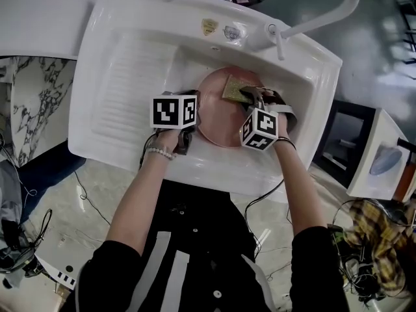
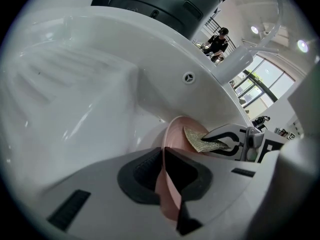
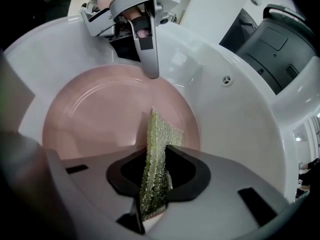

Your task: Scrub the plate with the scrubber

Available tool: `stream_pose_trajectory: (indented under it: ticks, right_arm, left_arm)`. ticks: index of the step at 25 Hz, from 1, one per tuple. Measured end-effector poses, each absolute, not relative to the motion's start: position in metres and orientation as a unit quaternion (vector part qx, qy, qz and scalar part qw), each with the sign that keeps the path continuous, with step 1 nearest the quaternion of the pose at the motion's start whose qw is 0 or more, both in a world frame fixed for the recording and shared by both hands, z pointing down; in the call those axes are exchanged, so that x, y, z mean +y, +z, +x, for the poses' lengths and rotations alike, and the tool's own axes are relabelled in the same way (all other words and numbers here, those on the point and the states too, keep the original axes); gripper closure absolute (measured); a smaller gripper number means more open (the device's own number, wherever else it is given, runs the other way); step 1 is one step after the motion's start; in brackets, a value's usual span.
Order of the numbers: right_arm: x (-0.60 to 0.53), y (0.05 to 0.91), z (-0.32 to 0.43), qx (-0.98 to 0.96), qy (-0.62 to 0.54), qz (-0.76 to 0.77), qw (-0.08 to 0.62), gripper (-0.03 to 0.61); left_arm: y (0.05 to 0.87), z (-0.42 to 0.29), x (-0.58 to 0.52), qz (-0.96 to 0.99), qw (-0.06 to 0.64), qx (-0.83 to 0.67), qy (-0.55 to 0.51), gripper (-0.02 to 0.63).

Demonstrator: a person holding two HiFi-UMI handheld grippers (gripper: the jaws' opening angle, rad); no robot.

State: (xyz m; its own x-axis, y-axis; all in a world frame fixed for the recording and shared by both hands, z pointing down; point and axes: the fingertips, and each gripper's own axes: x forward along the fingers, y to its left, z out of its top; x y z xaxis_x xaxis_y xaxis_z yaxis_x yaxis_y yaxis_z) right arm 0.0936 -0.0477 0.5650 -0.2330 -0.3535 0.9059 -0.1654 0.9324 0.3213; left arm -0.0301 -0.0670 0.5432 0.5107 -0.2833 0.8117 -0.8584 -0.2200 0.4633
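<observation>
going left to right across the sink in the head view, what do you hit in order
ribbed drainboard → left gripper, clamped on the plate's left rim → plate → scrubber → right gripper, holding the scrubber → sink's right rim

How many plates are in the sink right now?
1. The plate is in the sink basin, its rim clamped in the left gripper; the right gripper holds the scrubber over it. Another plate beneath it could be hidden.
</observation>
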Motion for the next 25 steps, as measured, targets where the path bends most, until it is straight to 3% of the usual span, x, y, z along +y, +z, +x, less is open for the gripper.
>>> stream_pose_trajectory:
  ticks: [12,25]
  right_arm:
    - [0.011,0.569,0.127,-0.707,-0.001,0.142,0.693,0.505]
    - [0.086,0.545,0.12,-0.683,0.121,-0.021,0.72,0.505]
  left_arm:
    - [0.541,-0.031,-0.069,0.727,0.471,-0.399,0.302,0.592]
    - [0.539,-0.029,-0.069,0.729,0.466,-0.4,0.301,0.592]
